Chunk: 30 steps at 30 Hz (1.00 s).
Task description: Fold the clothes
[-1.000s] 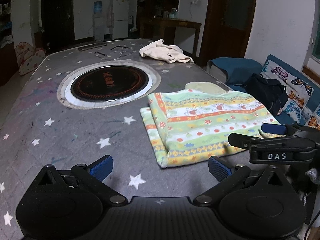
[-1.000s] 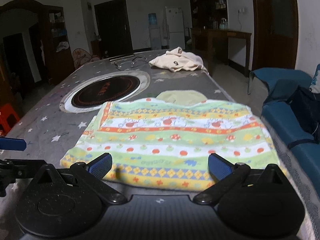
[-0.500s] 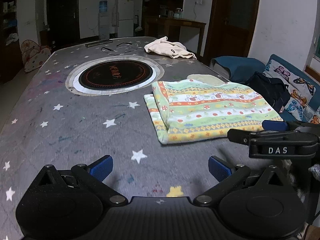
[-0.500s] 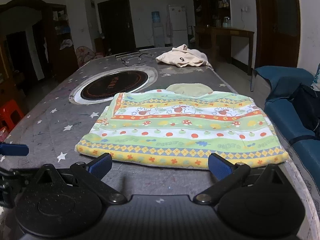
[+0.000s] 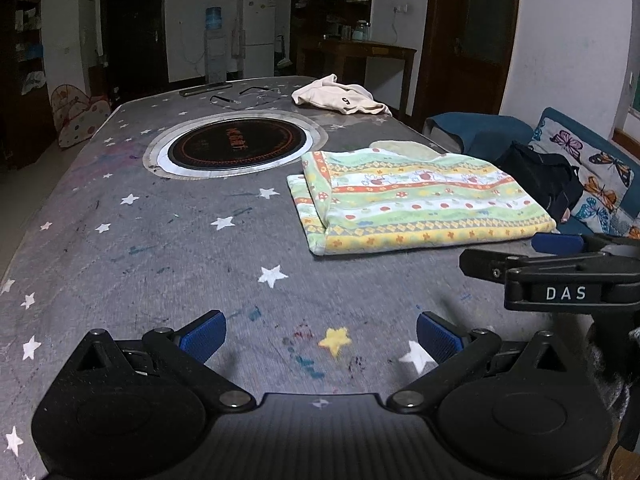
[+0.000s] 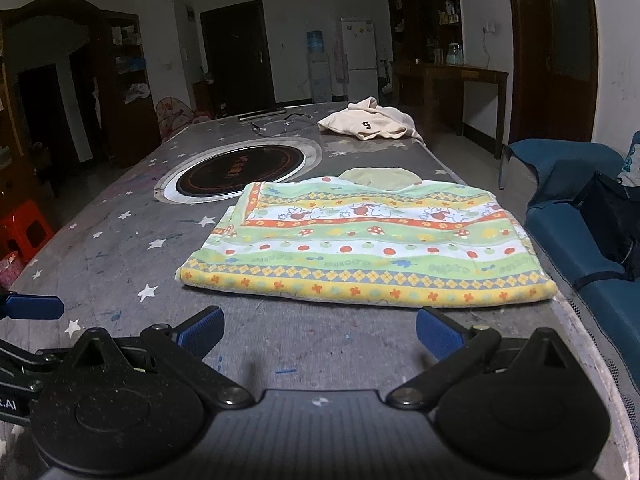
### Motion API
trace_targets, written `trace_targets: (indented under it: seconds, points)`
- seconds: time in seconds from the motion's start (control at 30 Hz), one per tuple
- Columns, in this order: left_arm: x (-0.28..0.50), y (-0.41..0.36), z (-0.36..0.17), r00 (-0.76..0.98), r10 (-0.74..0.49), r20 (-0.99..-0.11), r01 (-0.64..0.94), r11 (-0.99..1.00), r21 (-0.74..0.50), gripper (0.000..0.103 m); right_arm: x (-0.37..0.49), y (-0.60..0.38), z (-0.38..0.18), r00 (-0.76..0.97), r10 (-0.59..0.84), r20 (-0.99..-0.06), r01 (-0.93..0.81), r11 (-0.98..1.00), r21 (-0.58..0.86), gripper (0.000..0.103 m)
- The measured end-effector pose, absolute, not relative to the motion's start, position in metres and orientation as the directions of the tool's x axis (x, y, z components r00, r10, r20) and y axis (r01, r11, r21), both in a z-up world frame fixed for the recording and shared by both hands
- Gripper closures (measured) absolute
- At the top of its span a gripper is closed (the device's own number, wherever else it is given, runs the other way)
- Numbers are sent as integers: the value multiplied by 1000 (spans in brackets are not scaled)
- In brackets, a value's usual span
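Both sets of jaws wide, empty. Striped green-yellow patterned garment lies folded flat on grey star-print surface. Grip near hem corners evenly; keep your fold edges aligned.

A lived-in home, dining and living room in one.
A fridge and water dispenser stand far off, a butterfly-print sofa right, a hotpot table near.

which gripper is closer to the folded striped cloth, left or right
Right. The right gripper faces the folded striped cloth just short of its near edge; the left gripper sits further back, off toward its left corner.
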<state>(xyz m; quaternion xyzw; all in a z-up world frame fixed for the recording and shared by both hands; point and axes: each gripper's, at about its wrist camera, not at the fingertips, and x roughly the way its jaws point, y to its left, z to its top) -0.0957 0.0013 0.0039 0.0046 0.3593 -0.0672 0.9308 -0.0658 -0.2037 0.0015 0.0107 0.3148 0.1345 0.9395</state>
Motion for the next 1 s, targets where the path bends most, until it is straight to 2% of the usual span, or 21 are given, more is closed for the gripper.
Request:
trace_targets:
  seconds: [1.0]
  points:
    - [-136,-36,21,781,-136,-609,184,983,16,0,-107,-213,13,808,271,-523,-269,960,82,0]
